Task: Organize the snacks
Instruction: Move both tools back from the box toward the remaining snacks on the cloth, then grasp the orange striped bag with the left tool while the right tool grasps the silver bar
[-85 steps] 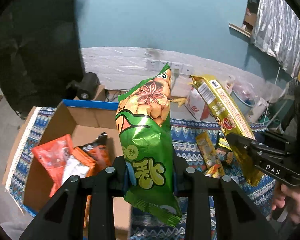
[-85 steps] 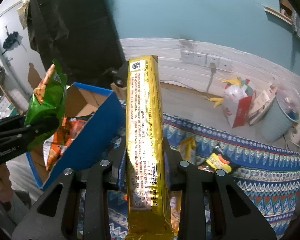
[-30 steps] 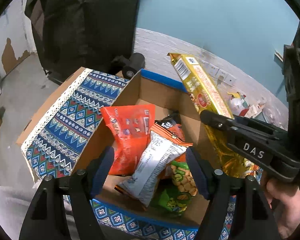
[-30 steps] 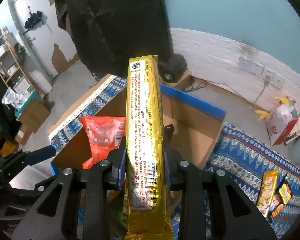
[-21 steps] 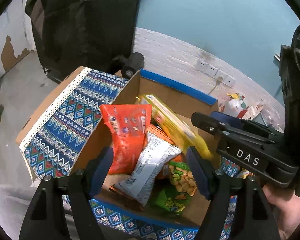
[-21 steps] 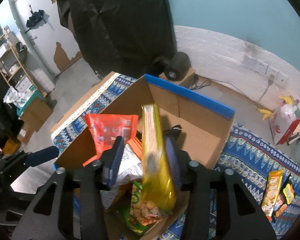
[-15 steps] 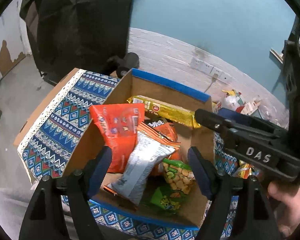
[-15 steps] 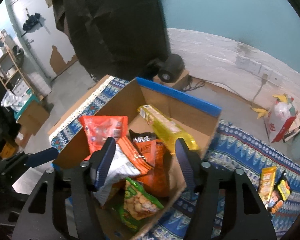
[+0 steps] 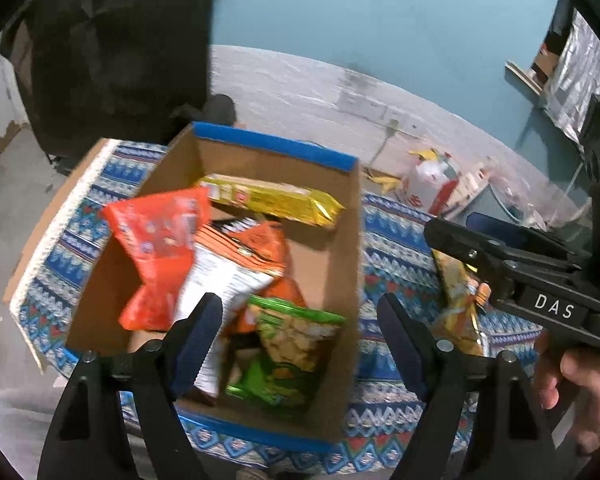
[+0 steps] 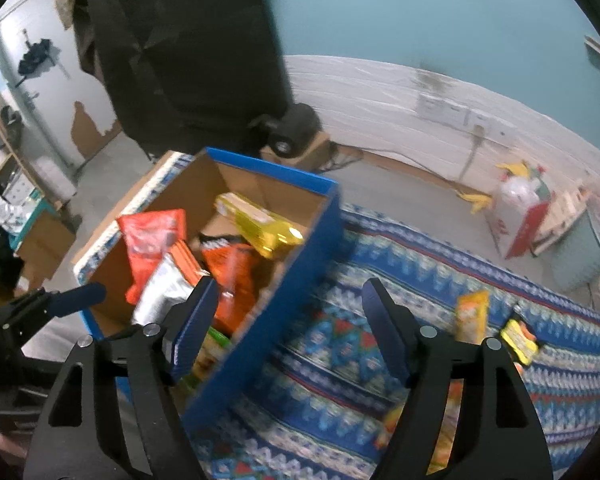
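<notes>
A cardboard box (image 9: 352, 240) with blue outer walls sits on a bench covered by a blue patterned cloth (image 10: 380, 280). Most of the sorting looks done: several snack packs are already in the box, while a few remain loose on the cloth to its right.

Inside the box, a long yellow packet (image 9: 272, 200) lies across the far end. A red-orange bag (image 9: 156, 248) leans against the left wall. Beside it a white-backed pack (image 9: 216, 280) rests on an orange bag (image 9: 260, 244), and a green bag (image 9: 288, 344) of crackers lies at the near end. The packs are heaped loosely, not lined up.

Still outside the box, a narrow orange-yellow packet (image 10: 470, 314) and a small yellow pack (image 10: 518, 338) lie on the cloth, well apart from the box; more packs near the bottom edge are too blurred to name.

The left hand-held gripper (image 9: 296, 344) hovers above the near end of the box, its two fingers spread wide with nothing between them. The right hand-held gripper (image 10: 288, 332) hangs over the box's right wall and the cloth, also spread wide and empty. By my judgement, the loose packs on the cloth are what is left to collect.
</notes>
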{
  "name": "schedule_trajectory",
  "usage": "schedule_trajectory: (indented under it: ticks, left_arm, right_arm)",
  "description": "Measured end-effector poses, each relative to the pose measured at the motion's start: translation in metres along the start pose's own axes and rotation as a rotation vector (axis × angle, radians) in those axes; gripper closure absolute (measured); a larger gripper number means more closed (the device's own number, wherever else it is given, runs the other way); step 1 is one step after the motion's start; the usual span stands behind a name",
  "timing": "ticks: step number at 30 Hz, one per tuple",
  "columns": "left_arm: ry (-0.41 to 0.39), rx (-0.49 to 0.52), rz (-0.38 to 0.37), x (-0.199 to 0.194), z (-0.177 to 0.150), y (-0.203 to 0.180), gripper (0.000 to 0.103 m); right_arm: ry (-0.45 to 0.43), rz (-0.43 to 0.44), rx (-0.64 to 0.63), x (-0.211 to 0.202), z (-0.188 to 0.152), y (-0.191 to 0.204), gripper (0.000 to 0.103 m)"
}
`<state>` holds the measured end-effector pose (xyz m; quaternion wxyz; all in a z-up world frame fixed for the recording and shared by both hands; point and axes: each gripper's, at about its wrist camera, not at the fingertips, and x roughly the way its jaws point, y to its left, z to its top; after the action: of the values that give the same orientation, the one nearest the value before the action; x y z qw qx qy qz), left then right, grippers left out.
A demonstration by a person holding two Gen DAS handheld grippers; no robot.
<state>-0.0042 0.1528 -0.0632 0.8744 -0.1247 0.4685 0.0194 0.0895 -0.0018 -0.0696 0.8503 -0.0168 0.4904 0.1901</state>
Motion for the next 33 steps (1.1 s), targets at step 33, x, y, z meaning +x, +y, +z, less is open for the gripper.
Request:
schedule_trajectory:
  ticks: [33]
  left_arm:
    - [0.184,0.291,-0.072,0.079,-0.079,-0.144,0.022]
  right_arm:
    - [0.231,-0.232,0.301,-0.024,-0.156,-0.177,0.028]
